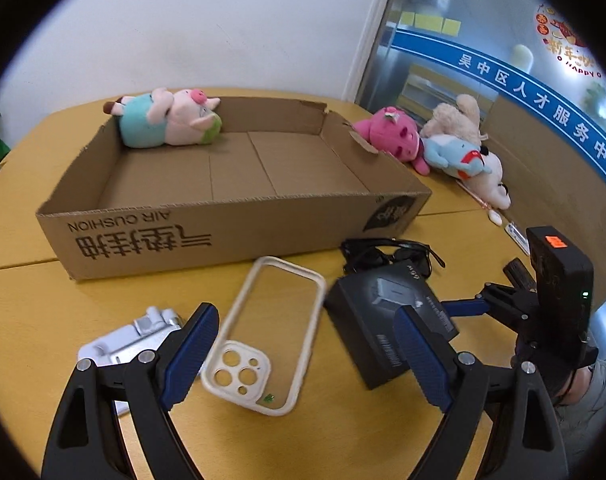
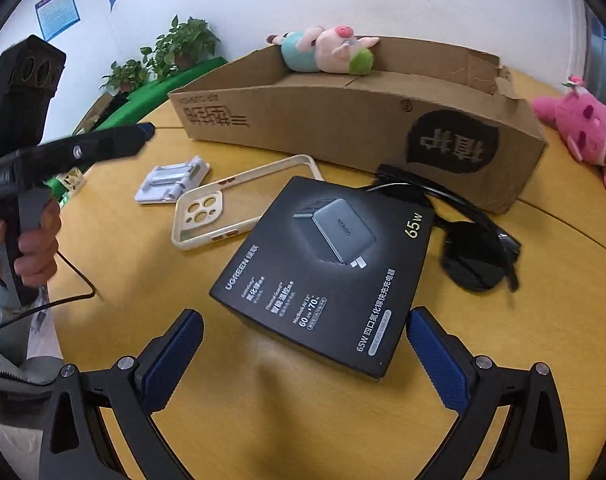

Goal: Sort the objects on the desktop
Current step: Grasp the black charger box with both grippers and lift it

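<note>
The sorting looks barely begun. Only the pig plush [image 1: 167,118] lies inside the cardboard box [image 1: 239,220], tucked into its far corner; the rest of the box floor is bare. Three more soft toys, a pink one [image 1: 395,136], a cream one [image 1: 459,116] and a blue-and-white one [image 1: 463,160], are heaped on the desk [image 1: 31,312] just beside the box's far end, still outside it.

In front of the box the small items wait: a cream phone case [image 1: 263,336], a silver folding stand [image 1: 131,340] near it, a black charger box [image 2: 327,264] overlapping the case's edge, and dark sunglasses [image 2: 475,240] touching the box wall.

The left tool [image 1: 303,356] hangs released above the phone case, jaws spread wide with nothing between them. The right tool [image 2: 303,356] is also released, its fingers straddling the near edge of the charger box without pressing it. My guess is the charger box goes next, so nearly everything is left to do
</note>
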A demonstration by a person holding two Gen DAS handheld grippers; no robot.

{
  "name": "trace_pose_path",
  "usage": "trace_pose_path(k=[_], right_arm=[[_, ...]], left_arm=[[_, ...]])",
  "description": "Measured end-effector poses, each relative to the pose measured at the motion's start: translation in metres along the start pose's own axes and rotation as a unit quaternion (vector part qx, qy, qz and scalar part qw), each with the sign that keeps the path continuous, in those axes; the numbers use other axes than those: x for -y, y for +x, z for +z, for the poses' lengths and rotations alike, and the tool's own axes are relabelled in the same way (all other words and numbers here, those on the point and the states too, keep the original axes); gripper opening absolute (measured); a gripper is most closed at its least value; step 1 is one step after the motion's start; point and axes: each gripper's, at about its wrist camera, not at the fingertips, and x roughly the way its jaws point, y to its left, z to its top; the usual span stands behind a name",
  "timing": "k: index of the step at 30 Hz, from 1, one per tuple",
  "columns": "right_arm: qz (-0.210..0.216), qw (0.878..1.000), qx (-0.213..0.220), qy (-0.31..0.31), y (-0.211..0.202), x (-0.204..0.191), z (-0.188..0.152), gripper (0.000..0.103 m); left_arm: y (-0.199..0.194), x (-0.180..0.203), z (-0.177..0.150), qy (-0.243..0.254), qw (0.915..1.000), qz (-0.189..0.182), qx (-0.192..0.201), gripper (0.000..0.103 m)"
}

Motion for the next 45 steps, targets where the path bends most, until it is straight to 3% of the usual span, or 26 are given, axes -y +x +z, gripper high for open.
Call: trace_pose_path(k=[2, 6, 9, 12, 16, 20, 24, 27, 29, 31, 35, 41, 45], right_arm=[[0.025, 1.0, 0.007, -0.014, -0.003, -0.011, -0.002, 0.103], [-0.003, 1.0, 0.006, -0.019, -0.002, -0.015, -0.006, 0.103], [-0.001, 1.0, -0.007, 0.002, 0.007, -0.008, -0.007, 0.103], [0.003, 1.0, -0.01, -0.012, 0.012, -0.016, -0.011, 0.103], [-0.005, 1.0, -0.011, -0.01, 0.011, -0.016, -0.016, 0.103], [-0.005, 1.0, -0.005, 0.01, -0.001, -0.004, -0.025, 0.103], [-0.005, 1.0, -0.008, 0.021, -0.012, 0.006, -0.037, 0.103], [-0.015, 1.0, -0.014, 0.016, -0.016, 0.008, -0.045, 0.103], [-0.021, 0.999, -0.017, 0.019, -0.016, 0.015, -0.046, 0.103], [-0.019, 0.999, -0.014, 0.024, -0.018, 0.019, -0.047, 0.103], [-0.017, 1.0, -0.014, 0.016, -0.014, 0.018, -0.041, 0.103], [0.016, 1.0, -0.006, 0.012, -0.014, 0.013, -0.044, 0.103], [-0.031, 0.999, -0.004, 0.017, -0.017, 0.02, -0.045, 0.103]], left_arm=[[0.003, 0.002, -0.003, 0.001, 0.9999, -0.011, -0.009, 0.09], [0.017, 0.004, -0.007, -0.007, 0.9989, -0.029, -0.036, 0.09], [0.037, 0.008, -0.005, -0.008, 0.9962, -0.063, -0.059, 0.09], [0.058, 0.01, -0.001, -0.008, 0.9941, -0.072, -0.081, 0.09], [0.08, 0.022, -0.001, -0.004, 0.9853, -0.119, -0.123, 0.09], [0.083, 0.04, -0.01, 0.012, 0.9786, -0.151, -0.139, 0.09], [0.08, 0.06, -0.018, 0.016, 0.965, -0.205, -0.162, 0.09], [0.071, 0.065, -0.014, 0.022, 0.9692, -0.196, -0.148, 0.09], [0.072, 0.059, -0.009, 0.012, 0.9766, -0.169, -0.132, 0.09], [0.086, 0.054, -0.007, -0.006, 0.9795, -0.138, -0.146, 0.09], [0.106, 0.059, -0.02, -0.01, 0.9708, -0.142, -0.193, 0.09], [0.107, 0.062, -0.027, -0.02, 0.9696, -0.157, -0.187, 0.087], [0.107, 0.055, -0.027, -0.036, 0.9686, -0.166, -0.181, 0.082]])
